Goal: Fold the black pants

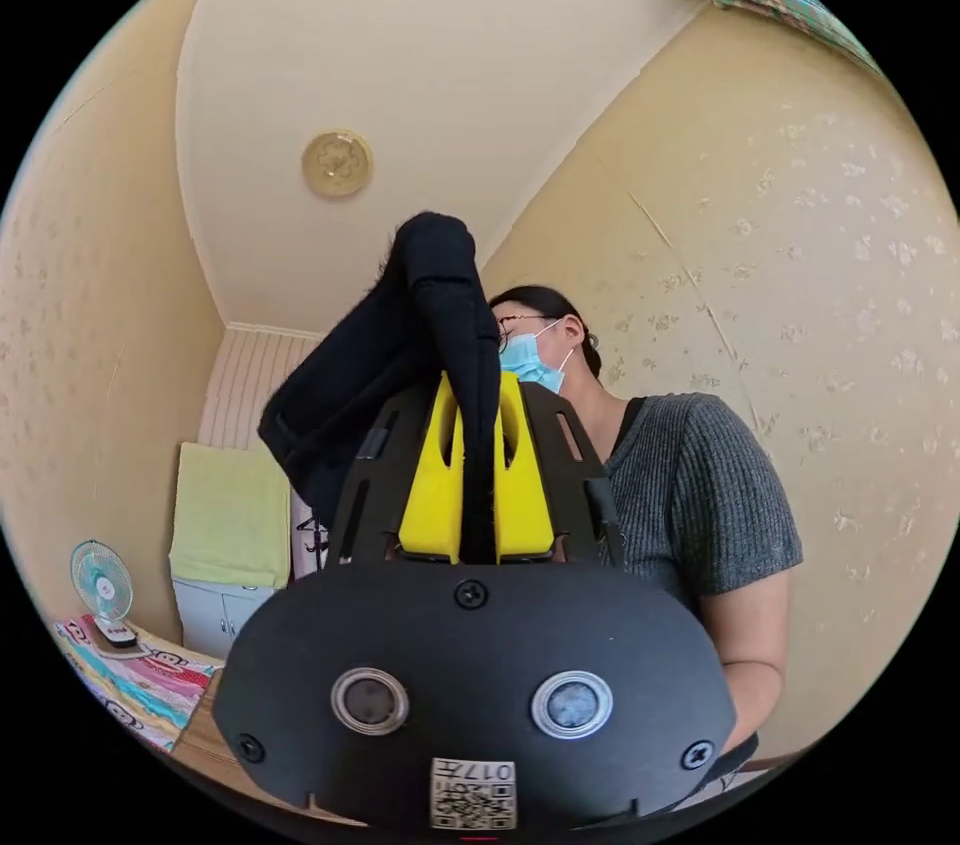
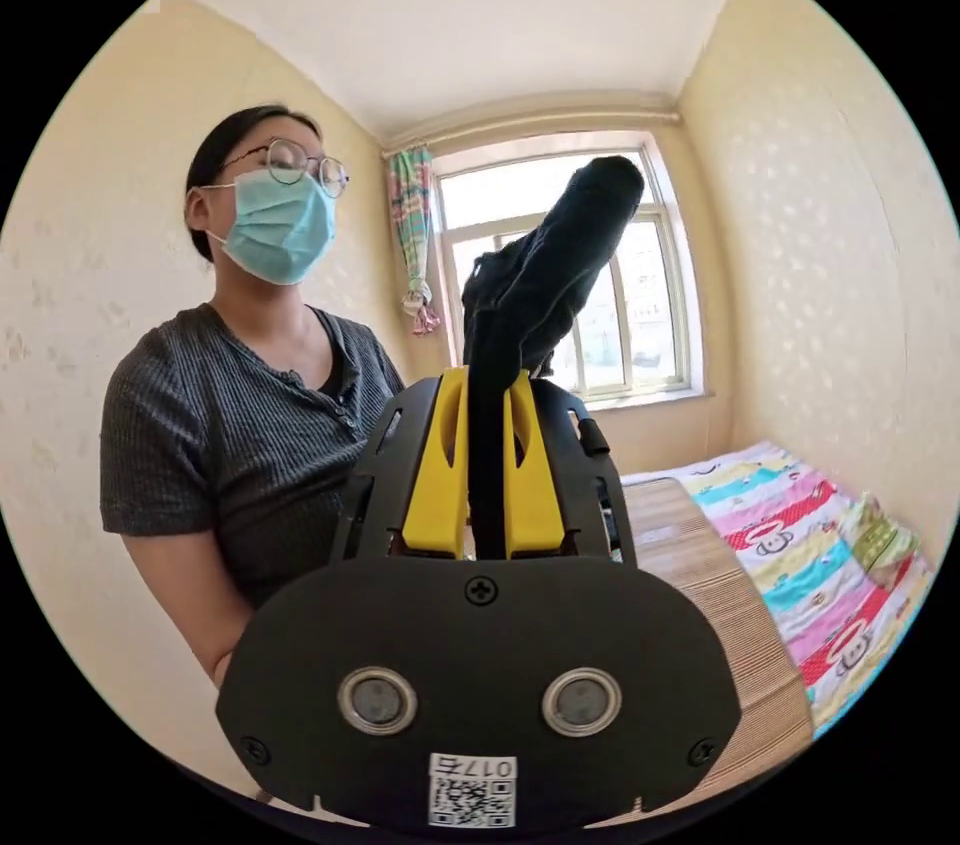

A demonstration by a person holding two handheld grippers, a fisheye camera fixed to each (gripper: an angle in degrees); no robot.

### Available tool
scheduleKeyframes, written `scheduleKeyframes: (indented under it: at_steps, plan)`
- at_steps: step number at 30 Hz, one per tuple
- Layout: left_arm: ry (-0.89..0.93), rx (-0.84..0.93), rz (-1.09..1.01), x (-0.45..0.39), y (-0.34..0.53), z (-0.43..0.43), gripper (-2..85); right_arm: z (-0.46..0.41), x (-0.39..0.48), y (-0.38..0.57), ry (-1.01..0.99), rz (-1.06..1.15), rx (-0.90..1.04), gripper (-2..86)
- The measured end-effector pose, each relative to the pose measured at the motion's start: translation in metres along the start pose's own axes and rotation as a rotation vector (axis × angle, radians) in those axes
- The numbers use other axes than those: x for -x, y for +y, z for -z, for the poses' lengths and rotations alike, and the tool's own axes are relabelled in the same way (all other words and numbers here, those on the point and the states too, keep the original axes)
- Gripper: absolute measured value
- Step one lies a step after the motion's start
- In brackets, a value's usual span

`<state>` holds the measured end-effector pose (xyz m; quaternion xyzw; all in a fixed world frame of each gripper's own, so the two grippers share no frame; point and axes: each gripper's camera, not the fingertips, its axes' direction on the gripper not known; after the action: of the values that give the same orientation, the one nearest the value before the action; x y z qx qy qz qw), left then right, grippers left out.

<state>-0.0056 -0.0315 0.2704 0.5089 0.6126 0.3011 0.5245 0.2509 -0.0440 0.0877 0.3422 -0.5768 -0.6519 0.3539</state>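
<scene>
— Black cloth in both grippers?
— Yes. The left gripper (image 1: 478, 425) had its yellow jaws pressed on a fold of the black pants (image 1: 400, 335), raised toward the ceiling (image 1: 420, 35).
— And the right gripper (image 2: 488, 415)?
— Clamped likewise on the pants, before the window (image 2: 640, 285).

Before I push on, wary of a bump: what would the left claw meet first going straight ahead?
Probably the ceiling. The left claw, shut on the pants, points up at it; depth unclear.

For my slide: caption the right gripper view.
Right gripper clamps black pants aloft before a sunlit window.
</scene>
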Motion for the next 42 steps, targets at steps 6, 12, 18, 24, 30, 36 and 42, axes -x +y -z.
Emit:
scheduleKeyframes:
  at_steps: [6,12,18,24,30,36,42]
  plan:
    - [-0.196,0.092,0.053,0.01,0.007,0.025,4.5,-0.027,0.053,-0.012,0.249,0.015,0.14,3.2]
    - [-0.026,0.173,0.276,0.049,0.076,0.047,4.2,-0.066,0.054,0.042,0.021,-0.138,0.282,1.9]
    - [0.06,0.147,0.348,0.124,0.101,0.086,4.3,-0.098,0.057,0.038,-0.08,0.01,0.429,1.2]
    - [-0.781,0.302,0.768,0.349,0.073,0.208,7.8,-0.041,-0.143,0.011,0.903,-0.77,0.402,3.4]
    - [-1.385,0.459,0.846,0.381,0.128,0.281,8.5,-0.033,-0.13,0.063,0.945,-0.896,0.139,1.3]
    - [-1.151,0.849,1.422,0.35,0.349,0.332,11.0,-0.086,-0.096,0.265,0.623,-1.334,0.567,0.5]
    - [-0.897,1.058,1.713,0.297,0.473,0.338,12.8,-0.082,0.01,0.384,0.447,-1.695,0.455,0.4]
